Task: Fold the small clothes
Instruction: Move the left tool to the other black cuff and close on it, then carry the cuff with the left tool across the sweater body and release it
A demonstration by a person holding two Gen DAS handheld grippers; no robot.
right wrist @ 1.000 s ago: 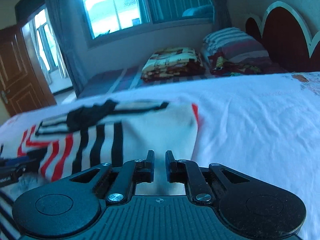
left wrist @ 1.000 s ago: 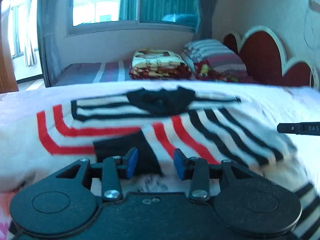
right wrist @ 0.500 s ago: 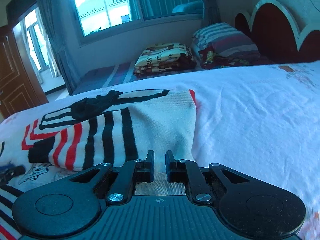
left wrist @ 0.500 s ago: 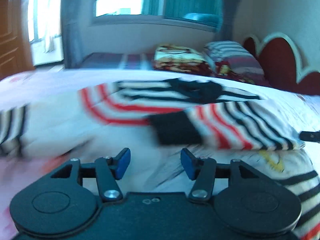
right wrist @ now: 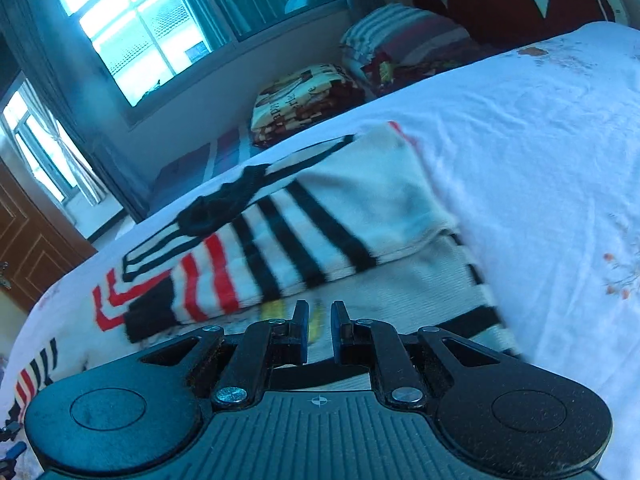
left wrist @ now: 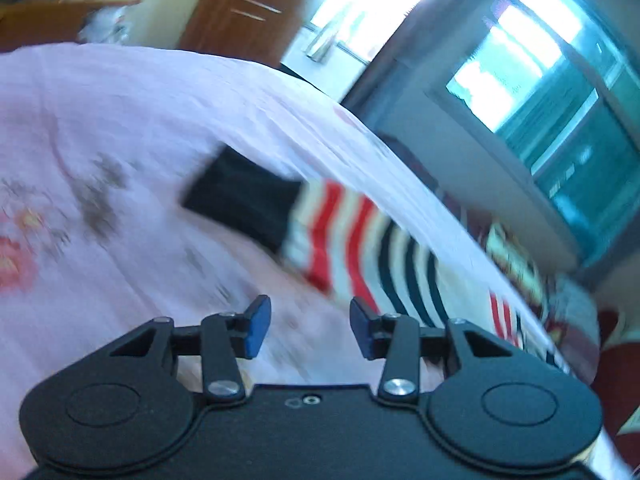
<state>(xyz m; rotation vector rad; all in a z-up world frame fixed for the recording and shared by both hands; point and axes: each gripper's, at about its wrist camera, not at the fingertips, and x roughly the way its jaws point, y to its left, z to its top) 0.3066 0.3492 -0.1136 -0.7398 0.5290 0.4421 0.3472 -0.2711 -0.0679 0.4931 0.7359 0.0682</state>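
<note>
While left gripper (left wrist: 310,328) gapes empty and right gripper (right wrist: 319,330) sits near-closed, empty, striped sweater (right wrist: 320,216) lies mid-frame; upper-centre blanket (right wrist: 304,100) lettering illegible.

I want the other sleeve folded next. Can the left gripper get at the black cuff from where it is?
Probably yes. The left gripper is open with nothing in it, and the black cuff lies uncovered on the sheet ahead of its fingers.

Bright window (right wrist: 132,36) glare; left view motion-blurred, possibly tilted; fisheye-bent edges.
</note>
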